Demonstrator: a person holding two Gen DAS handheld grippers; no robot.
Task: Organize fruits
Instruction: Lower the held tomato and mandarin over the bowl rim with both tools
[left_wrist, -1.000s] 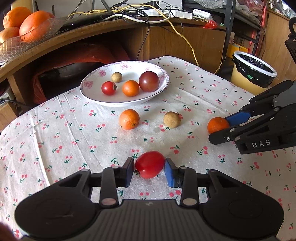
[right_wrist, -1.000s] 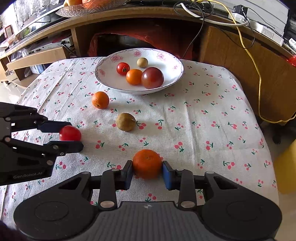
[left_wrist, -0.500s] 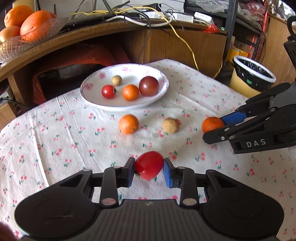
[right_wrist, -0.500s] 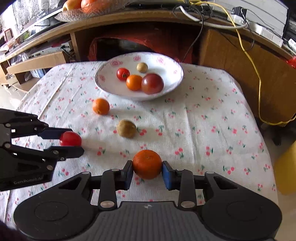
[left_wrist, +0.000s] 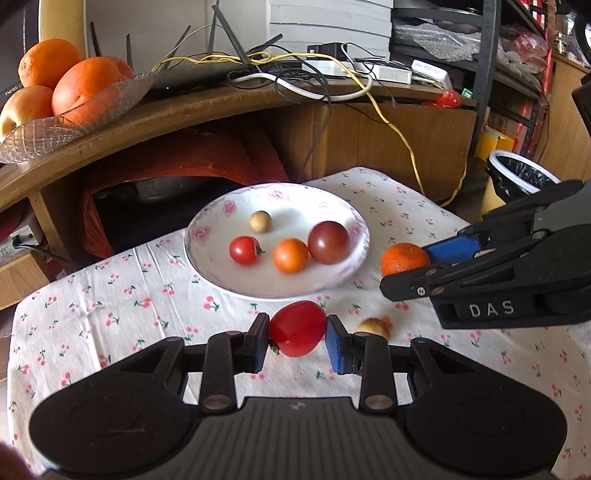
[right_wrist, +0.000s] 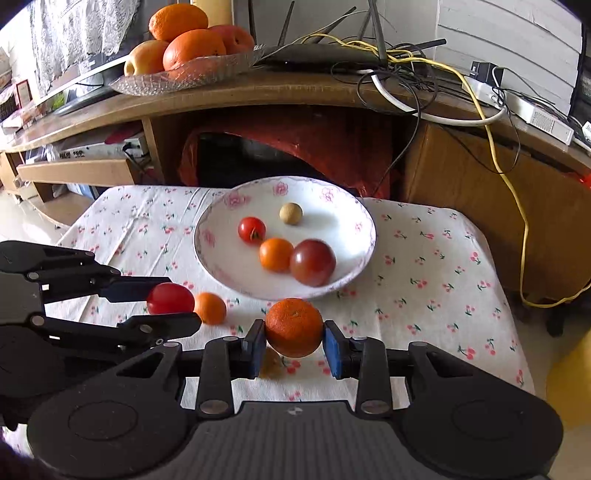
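Note:
My left gripper (left_wrist: 297, 341) is shut on a red tomato (left_wrist: 297, 328) and holds it above the cloth, just short of the white flowered plate (left_wrist: 221, 275). My right gripper (right_wrist: 293, 345) is shut on an orange mandarin (right_wrist: 293, 326), also lifted near the plate (right_wrist: 354, 218). The plate holds a small red tomato (left_wrist: 244, 250), an orange tomato (left_wrist: 290, 255), a dark tomato (left_wrist: 328, 242) and a small tan fruit (left_wrist: 260, 221). A tan fruit (left_wrist: 373, 326) and a small orange (right_wrist: 209, 307) lie on the cloth.
The low table has a cherry-print cloth (left_wrist: 110, 306). Behind it stands a wooden shelf (left_wrist: 184, 107) with a glass bowl of oranges (left_wrist: 70, 110) and tangled cables. A lined bin (left_wrist: 521, 181) stands at the right.
Both grippers rose off the cloth with their fruit and moved forward toward the plate. The plate looks closer and larger in both views.

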